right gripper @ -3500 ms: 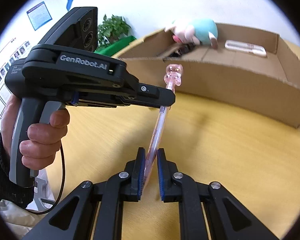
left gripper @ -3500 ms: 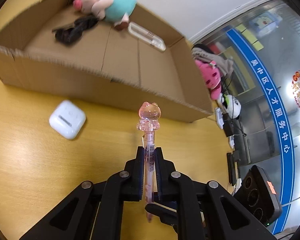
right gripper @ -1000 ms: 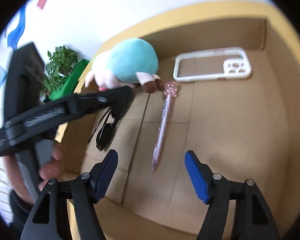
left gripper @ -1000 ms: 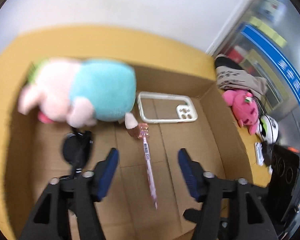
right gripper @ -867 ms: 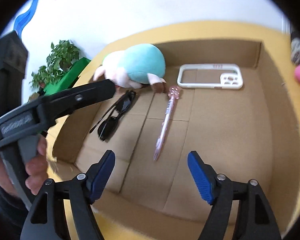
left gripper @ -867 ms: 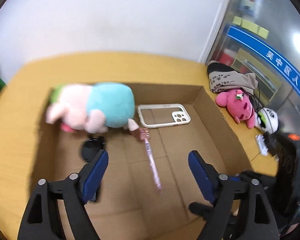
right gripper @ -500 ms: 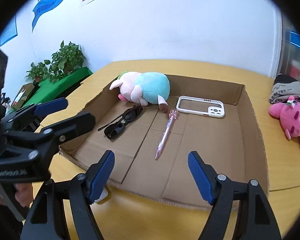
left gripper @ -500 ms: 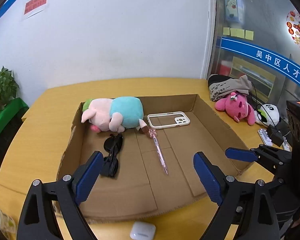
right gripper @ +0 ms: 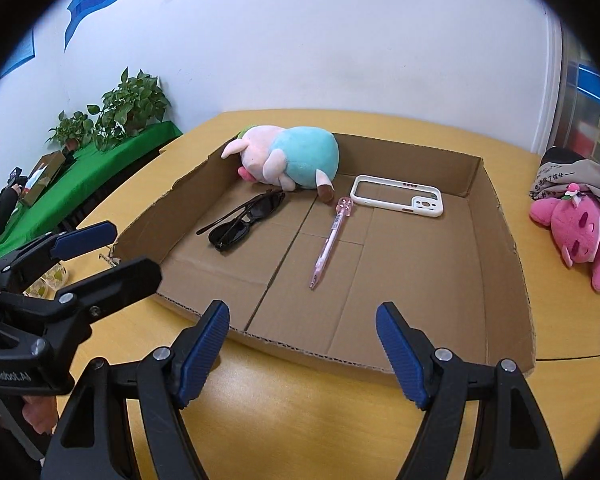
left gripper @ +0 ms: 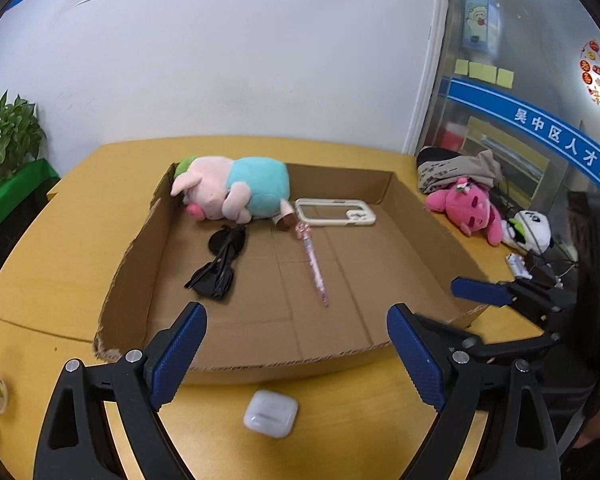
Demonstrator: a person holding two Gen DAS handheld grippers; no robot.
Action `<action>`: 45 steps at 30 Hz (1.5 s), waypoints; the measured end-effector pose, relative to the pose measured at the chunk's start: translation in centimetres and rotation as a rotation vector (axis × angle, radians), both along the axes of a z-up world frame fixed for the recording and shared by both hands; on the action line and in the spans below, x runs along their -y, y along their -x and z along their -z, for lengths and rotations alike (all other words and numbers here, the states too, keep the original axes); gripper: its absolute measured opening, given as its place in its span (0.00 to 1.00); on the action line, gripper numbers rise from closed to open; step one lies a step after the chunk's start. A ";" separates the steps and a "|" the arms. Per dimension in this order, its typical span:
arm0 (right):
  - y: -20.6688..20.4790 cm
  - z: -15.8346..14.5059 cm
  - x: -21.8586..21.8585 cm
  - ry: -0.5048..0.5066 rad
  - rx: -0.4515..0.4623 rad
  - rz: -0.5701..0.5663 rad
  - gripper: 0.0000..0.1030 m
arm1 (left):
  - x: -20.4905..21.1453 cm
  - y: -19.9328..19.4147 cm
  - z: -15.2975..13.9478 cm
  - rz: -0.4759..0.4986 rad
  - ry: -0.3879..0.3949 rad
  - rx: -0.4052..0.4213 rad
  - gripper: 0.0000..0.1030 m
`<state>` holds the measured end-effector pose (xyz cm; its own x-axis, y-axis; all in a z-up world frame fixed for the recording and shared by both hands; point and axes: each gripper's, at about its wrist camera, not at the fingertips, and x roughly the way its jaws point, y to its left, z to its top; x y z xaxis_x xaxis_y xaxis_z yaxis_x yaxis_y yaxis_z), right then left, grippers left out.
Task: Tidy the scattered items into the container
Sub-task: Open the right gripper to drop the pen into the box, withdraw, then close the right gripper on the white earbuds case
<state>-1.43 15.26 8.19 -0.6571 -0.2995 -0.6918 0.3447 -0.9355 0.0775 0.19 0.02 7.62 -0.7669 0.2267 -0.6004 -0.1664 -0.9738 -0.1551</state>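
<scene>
Below: small white rounded earbud case (left gripper: 271, 418) on yellow worktop (left gripper: 52, 248), just outside shallow brown cardboard box (left gripper: 236, 364), directly ahead of empty, wide-open left gripper (left gripper: 296, 356) (nearer); right gripper (right gripper: 302, 354) likewise open, empty.

Matt corrugated cardboard box (left gripper: 420, 216), glossy white plastic earbud case (left gripper: 271, 413), fuzzy plush pig (left gripper: 236, 192)

Pen (left gripper: 314, 262) in box (left gripper: 380, 184), earbud case (left gripper: 271, 413) outside
</scene>
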 end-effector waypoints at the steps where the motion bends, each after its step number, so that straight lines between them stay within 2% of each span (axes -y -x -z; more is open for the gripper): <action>1: 0.0 0.1 -0.2 0.006 0.003 0.003 0.74 | 0.2 -0.1 0.3 -0.004 0.002 0.007 0.92; 6: -0.6 1.0 -1.2 0.016 0.025 0.026 0.74 | 0.7 -0.3 2.6 0.014 0.021 0.064 0.92; 14: -1.9 2.9 -2.8 0.031 0.077 0.039 0.74 | 0.3 0.6 9.0 0.053 0.046 0.227 0.92; 17: -2.2 3.3 -3.1 0.035 0.089 0.040 0.74 | 0.2 1.0 10.4 0.073 0.028 0.270 0.85; 19: -2.4 3.5 -3.2 0.038 0.093 0.039 0.74 | 0.0 1.3 11.1 0.088 0.029 0.301 0.72; 21: -2.5 3.5 -3.3 0.044 0.096 0.035 0.74 | -0.3 1.5 11.5 0.104 0.032 0.320 0.63; 24: -2.6 3.6 -3.1 0.048 0.103 0.018 0.74 | -0.5 1.2 11.6 0.115 0.049 0.315 0.59; 27: -2.7 3.9 -2.7 0.060 0.118 -0.006 0.74 | -0.5 1.2 11.5 0.128 0.056 0.322 0.46; 32: -3.1 4.3 -1.3 0.063 0.139 -0.075 0.74 | -0.9 0.3 11.5 0.192 0.070 0.311 0.46; 36: -3.5 4.9 -0.1 0.053 0.173 -0.143 0.74 | -2.1 -1.7 11.6 0.317 0.094 0.289 0.46; 40: -3.7 6.5 1.2 0.079 0.262 -0.238 0.74 | -3.4 -4.0 11.6 0.452 0.146 0.265 0.45; 45: -4.0 9.0 3.2 0.107 0.381 -0.344 0.73 | -4.2 -5.4 11.4 0.529 0.183 0.245 0.46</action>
